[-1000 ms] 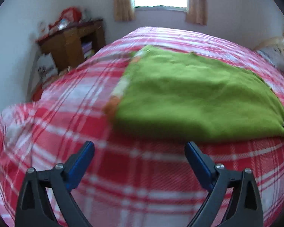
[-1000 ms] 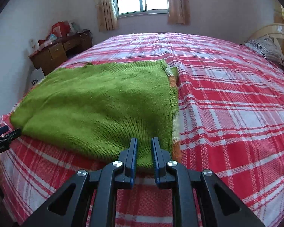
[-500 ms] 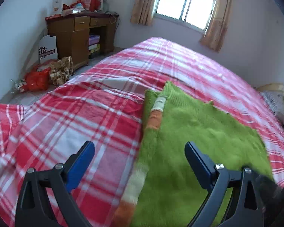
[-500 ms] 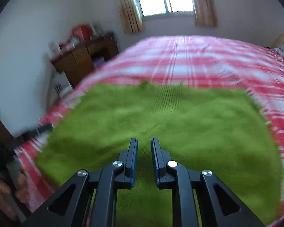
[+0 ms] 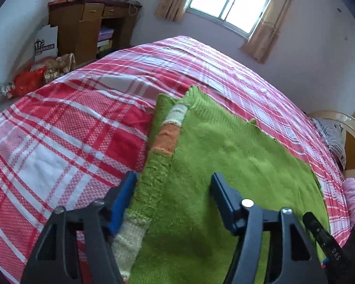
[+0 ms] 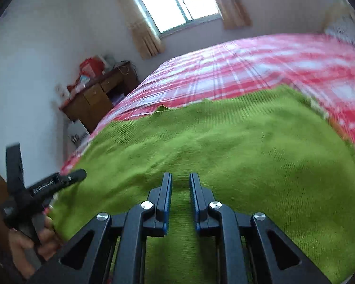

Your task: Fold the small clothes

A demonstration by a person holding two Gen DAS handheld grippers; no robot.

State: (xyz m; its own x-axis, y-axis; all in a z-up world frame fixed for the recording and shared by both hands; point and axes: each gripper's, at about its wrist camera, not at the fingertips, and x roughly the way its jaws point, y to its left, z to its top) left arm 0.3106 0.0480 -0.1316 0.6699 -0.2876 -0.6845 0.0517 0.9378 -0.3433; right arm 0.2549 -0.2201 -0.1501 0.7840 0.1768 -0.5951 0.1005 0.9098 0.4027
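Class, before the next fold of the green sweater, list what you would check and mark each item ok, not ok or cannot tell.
1. Green sweater lies flat on the bed: ok.
2. Striped edge lies between the left tongs: ok.
3. Left tongs, just closing, pinch the knit: not ok, pads apart.
4. Right tongs grip the knit: cannot tell.
5. Far side free of clutter: ok.

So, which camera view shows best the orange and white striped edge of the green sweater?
The left wrist view: the striped edge of the green sweater runs sharp and near, just inside the left finger. In the right wrist view, only a blurred sliver shows at the sweater's right side.
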